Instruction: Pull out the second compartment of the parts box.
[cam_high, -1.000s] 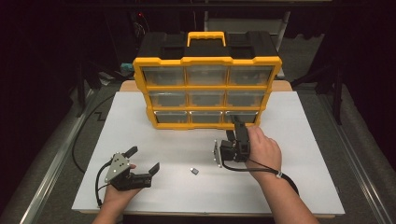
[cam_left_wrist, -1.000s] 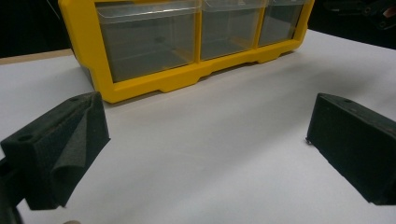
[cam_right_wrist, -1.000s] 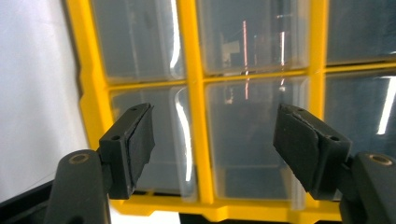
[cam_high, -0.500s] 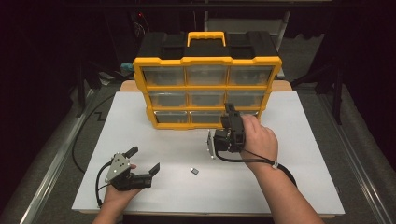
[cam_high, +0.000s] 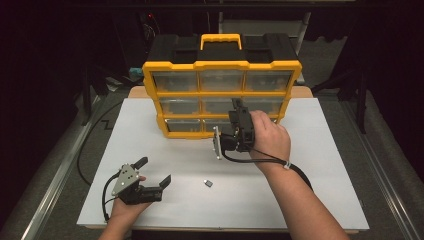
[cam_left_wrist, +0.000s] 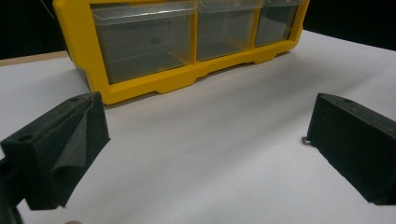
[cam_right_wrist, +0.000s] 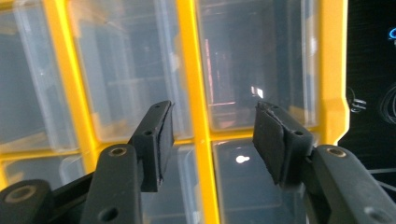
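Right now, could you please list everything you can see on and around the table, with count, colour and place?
Drawer organiser: one, yellow frame, black top, clear drawers, standing at the table's far middle.
Small part: one, grey, lying on the white surface between the two hands.
Table: one, white top.
Left gripper: one, black, near left, jaws wide apart with nothing between them.
Right gripper: one, black, raised before the organiser's drawers, jaws just closing partway, nothing between them.
Left hand: under its gripper.
Right hand: around its gripper.
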